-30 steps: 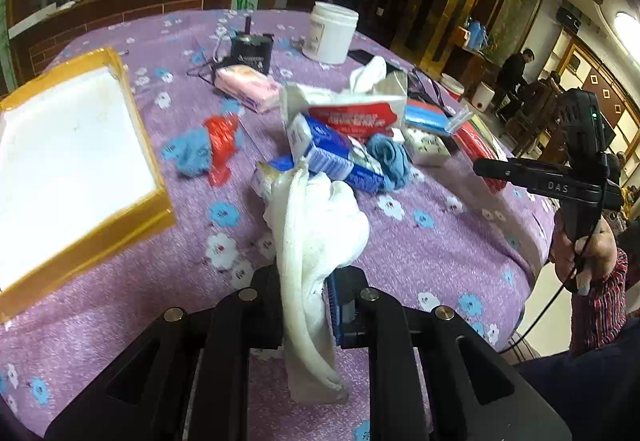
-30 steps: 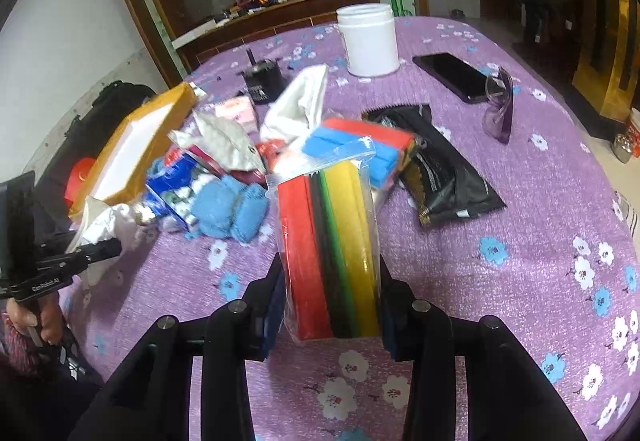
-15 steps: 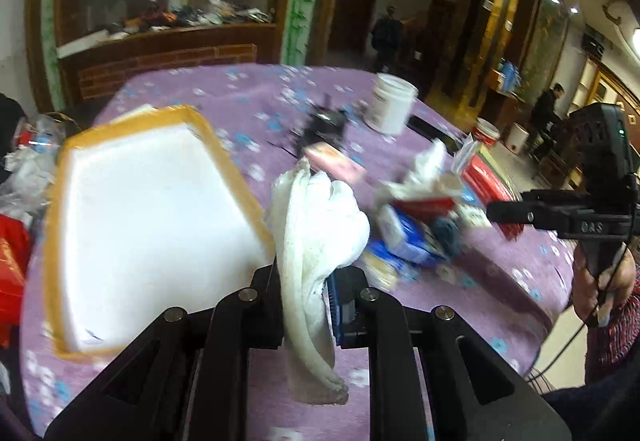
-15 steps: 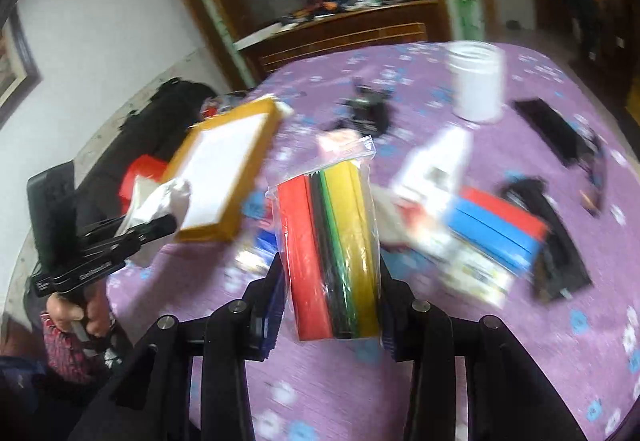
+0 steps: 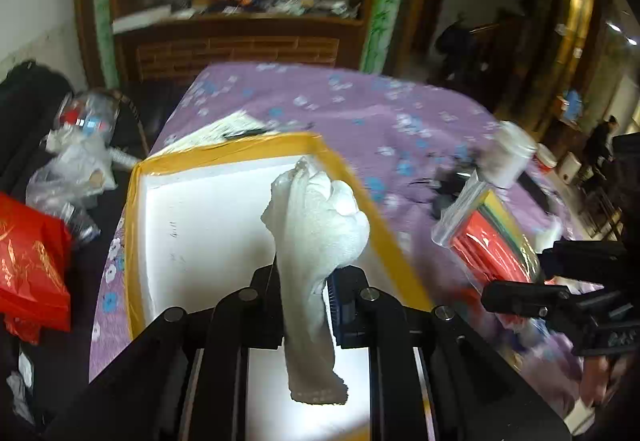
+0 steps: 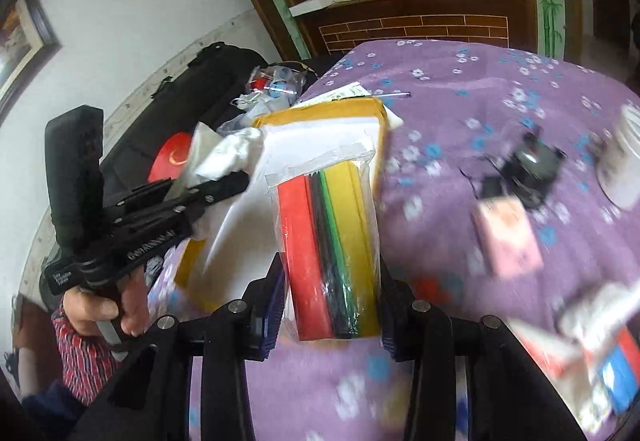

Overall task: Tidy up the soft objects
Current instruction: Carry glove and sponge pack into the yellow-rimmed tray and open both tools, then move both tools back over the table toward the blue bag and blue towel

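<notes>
Two grippers are loaded. Furthest left in the left wrist view, a red bag (image 5: 32,261) lies off the purple table (image 5: 400,113). Next, the tray (image 5: 208,225), white inside with a yellow rim, sits on the cloth. The left gripper (image 5: 306,301) is clamped on a white towel (image 5: 316,241) held above the tray's right part. Right of it, the right gripper (image 6: 332,305) pinches a sponge pack (image 6: 332,253), red, green and yellow in clear wrap, beside the tray's right rim. Further right stand a pink packet (image 6: 506,237) and a white jar (image 6: 624,169), both blurred
</notes>
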Demonstrator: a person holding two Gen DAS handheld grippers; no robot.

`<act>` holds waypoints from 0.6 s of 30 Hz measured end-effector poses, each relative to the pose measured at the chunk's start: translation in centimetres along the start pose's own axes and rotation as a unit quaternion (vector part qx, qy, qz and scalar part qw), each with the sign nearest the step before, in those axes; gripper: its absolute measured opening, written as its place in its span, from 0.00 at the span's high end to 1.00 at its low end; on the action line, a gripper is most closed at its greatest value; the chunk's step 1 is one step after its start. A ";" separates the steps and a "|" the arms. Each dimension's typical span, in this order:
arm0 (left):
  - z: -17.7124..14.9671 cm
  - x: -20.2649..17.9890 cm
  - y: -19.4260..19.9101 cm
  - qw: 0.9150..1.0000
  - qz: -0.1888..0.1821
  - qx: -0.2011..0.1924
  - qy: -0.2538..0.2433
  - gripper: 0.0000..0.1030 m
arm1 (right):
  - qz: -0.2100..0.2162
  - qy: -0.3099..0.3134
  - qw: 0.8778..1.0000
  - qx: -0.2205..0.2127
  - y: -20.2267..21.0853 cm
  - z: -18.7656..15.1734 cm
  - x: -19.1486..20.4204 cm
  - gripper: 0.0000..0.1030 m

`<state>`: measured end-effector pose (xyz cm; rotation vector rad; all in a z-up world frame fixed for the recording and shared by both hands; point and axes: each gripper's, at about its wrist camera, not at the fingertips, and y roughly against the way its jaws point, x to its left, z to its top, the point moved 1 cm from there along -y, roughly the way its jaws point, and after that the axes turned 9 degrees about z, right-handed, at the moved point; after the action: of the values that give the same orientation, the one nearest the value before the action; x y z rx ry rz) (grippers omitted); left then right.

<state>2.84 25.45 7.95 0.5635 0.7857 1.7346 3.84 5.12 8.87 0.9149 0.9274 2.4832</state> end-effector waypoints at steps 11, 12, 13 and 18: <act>0.6 3.0 -7.4 0.997 0.012 0.051 0.059 0.86 | -0.001 -0.087 0.996 0.021 -11.7 7.2 -3.7 0.61; 0.5 3.2 -7.9 0.996 0.017 0.055 0.063 0.86 | -0.003 -0.089 0.996 0.022 -12.3 7.5 -4.0 0.61; 0.4 3.2 -8.2 0.996 0.022 0.058 0.062 0.86 | -0.006 -0.089 0.996 0.024 -13.0 7.8 -4.1 0.61; 0.2 3.2 -8.8 0.996 0.032 0.065 0.055 0.72 | -0.031 -0.077 0.996 0.026 -15.0 8.1 -4.4 0.58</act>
<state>7.72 30.20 1.47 0.5896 0.9735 1.7946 13.73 17.58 1.47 1.0608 0.9570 2.3102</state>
